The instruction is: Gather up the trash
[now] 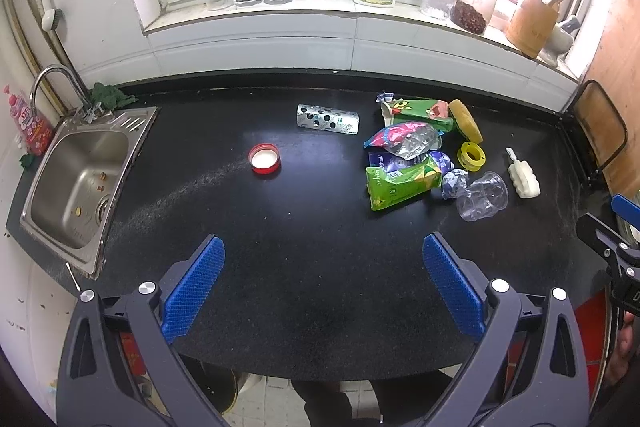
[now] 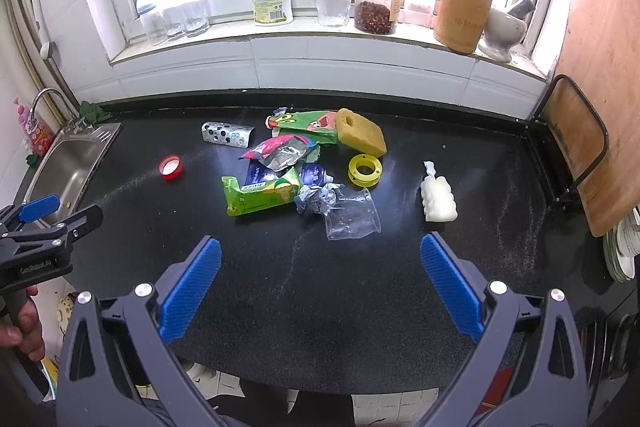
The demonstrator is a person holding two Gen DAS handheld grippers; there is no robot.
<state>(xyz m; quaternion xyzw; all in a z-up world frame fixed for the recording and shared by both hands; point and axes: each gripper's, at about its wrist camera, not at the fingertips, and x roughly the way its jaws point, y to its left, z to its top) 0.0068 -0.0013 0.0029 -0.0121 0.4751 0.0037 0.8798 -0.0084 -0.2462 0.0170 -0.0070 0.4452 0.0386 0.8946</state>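
Although both tools are up and ready, the collecting looks barely begun, if begun at all: every piece of litter in view lies loose on the black counter, and neither view shows a bin or bag to take it.

The left gripper hangs at the bottom of its frame with its blue pads spread wide and nothing between them. The right gripper is the same, wide and empty, low in its own frame above the near edge of the counter.

Most of the trash sits in one cluster right of centre in the left view and at mid-frame in the right view. There a green packet lies nearest the camera, with a crumpled foil wrapper above it and a cartoon-printed carton at the top. A crushed clear cup touches a ball of wadded paper at the cluster's lower right. A yellow spool and a yellow sponge sit to the right of the cluster, and a white foam piece lies apart, further right.

Left of the cluster, a pill blister sheet and a red lid each lie alone. The sink fills the left edge of the left view.

By my reading, all of it is left to do.
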